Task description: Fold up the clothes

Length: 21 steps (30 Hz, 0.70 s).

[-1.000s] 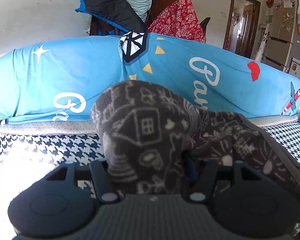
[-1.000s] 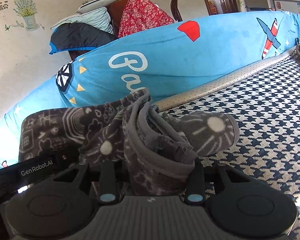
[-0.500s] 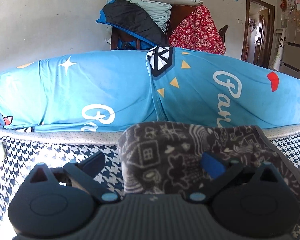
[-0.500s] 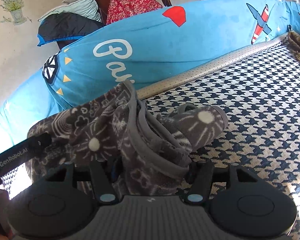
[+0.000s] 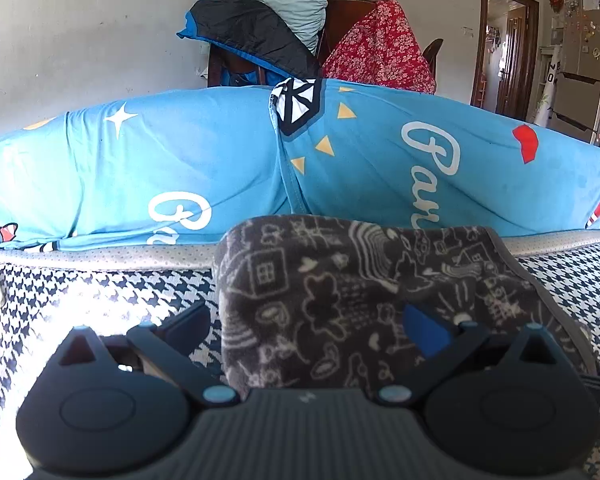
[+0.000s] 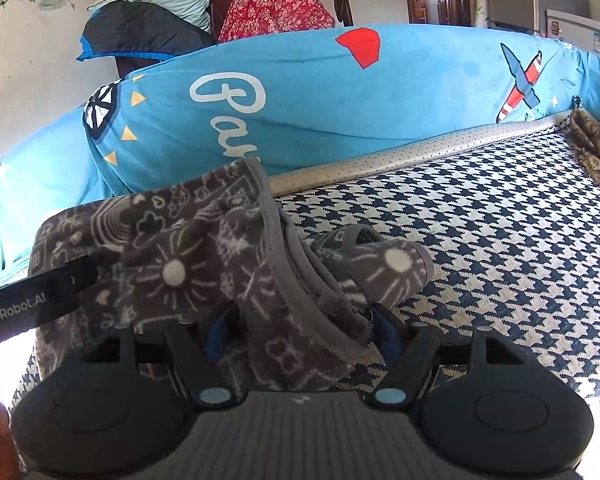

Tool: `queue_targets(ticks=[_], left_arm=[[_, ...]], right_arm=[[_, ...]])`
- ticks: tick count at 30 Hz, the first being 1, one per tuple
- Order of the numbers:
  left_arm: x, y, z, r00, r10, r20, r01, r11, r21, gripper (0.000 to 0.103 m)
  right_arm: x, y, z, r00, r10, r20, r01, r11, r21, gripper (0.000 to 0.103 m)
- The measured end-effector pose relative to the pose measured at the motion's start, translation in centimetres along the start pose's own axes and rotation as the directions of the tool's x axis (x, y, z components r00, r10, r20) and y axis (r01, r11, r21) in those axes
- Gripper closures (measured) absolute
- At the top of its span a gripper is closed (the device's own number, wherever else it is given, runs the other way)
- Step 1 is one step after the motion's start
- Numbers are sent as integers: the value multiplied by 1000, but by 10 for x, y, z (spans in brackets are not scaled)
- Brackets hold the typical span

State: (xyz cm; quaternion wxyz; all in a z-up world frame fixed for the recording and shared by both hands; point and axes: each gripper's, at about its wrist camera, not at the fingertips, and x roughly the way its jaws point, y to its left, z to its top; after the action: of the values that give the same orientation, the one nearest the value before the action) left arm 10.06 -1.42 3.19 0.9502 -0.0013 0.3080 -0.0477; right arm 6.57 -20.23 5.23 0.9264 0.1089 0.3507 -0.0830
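Beyond both grippers a blue bolster [image 5: 180,160] lines the checked mattress [image 6: 480,240]. Between them lies the folded grey garment [image 5: 340,300]; left gripper [image 5: 304,324] fully spread, right gripper [image 6: 300,332] just widening, loose around the fabric.

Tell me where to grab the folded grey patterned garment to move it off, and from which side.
Grip the grey patterned garment at its rounded folded edge, the left end in the left wrist view. Come in from that side, low over the houndstooth cover. That fold looks thick and tidy. The other end has loose trim and a stray flap, which would likely unravel.
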Motion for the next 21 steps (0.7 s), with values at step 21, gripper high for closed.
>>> queue_targets(ticks=[21], left_arm=[[-5,2,-3,1000,-9,-11,9,1000,-19,0]], right_arm=[[-1,6,1,1000,-20,-4,20,1000,-8,32]])
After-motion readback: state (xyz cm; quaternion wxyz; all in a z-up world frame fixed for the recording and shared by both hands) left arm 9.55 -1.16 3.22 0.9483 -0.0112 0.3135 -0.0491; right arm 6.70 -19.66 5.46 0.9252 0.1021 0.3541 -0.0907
